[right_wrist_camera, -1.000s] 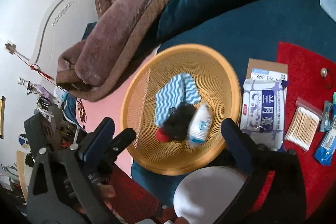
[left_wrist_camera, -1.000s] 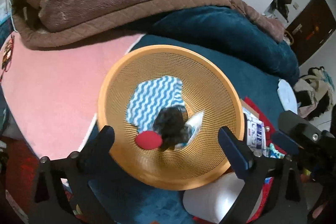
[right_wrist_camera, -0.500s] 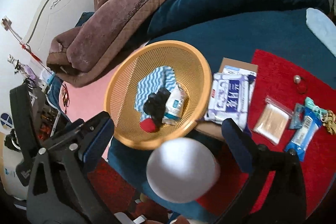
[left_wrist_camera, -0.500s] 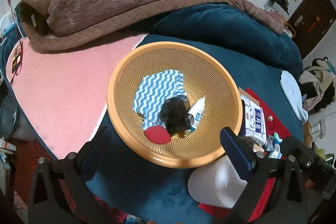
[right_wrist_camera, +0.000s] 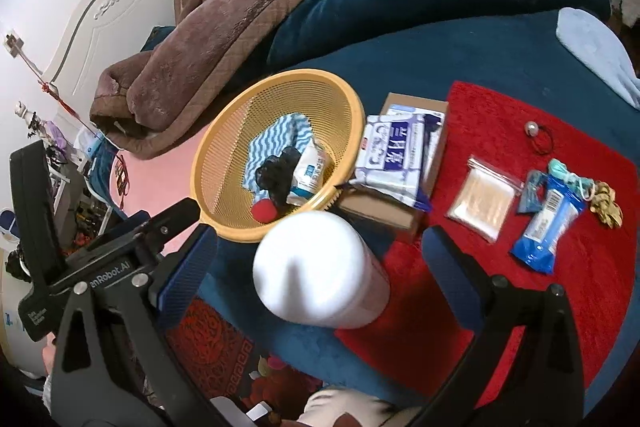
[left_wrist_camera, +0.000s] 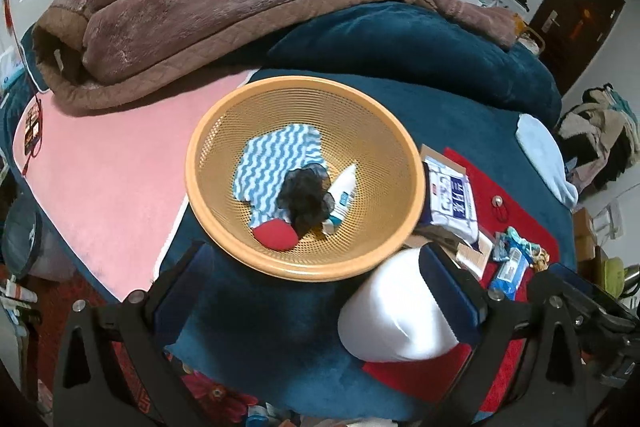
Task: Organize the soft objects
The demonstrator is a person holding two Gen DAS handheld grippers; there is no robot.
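Note:
An orange mesh basket (left_wrist_camera: 394, 143) (right_wrist_camera: 340, 99) sits on the blue bed cover. It holds a blue-and-white wavy cloth (left_wrist_camera: 276, 155), a black scrunchie (left_wrist_camera: 306, 195), a white tube (left_wrist_camera: 344, 191) and a red round pad (left_wrist_camera: 276, 233). A white cylinder (left_wrist_camera: 394, 311) (right_wrist_camera: 320, 267) stands at the bed's near edge. My left gripper (left_wrist_camera: 316, 279) is open and empty, near the basket's front rim. My right gripper (right_wrist_camera: 320, 259) is open, its fingers either side of the white cylinder and apart from it.
On a red mat (right_wrist_camera: 500, 107) lie a wet-wipe pack (right_wrist_camera: 394, 153) on a cardboard box, a bag of cotton swabs (right_wrist_camera: 482, 197), a blue packet (right_wrist_camera: 548, 223), a pearl hair tie (right_wrist_camera: 538, 137) and a gold scrunchie (right_wrist_camera: 606, 201). A brown blanket (left_wrist_camera: 224, 7) is piled behind.
Both grippers have pulled back and up from the basket, which now looks smaller. The right view has swung right, showing the red mat's items and the white cylinder between its fingers.

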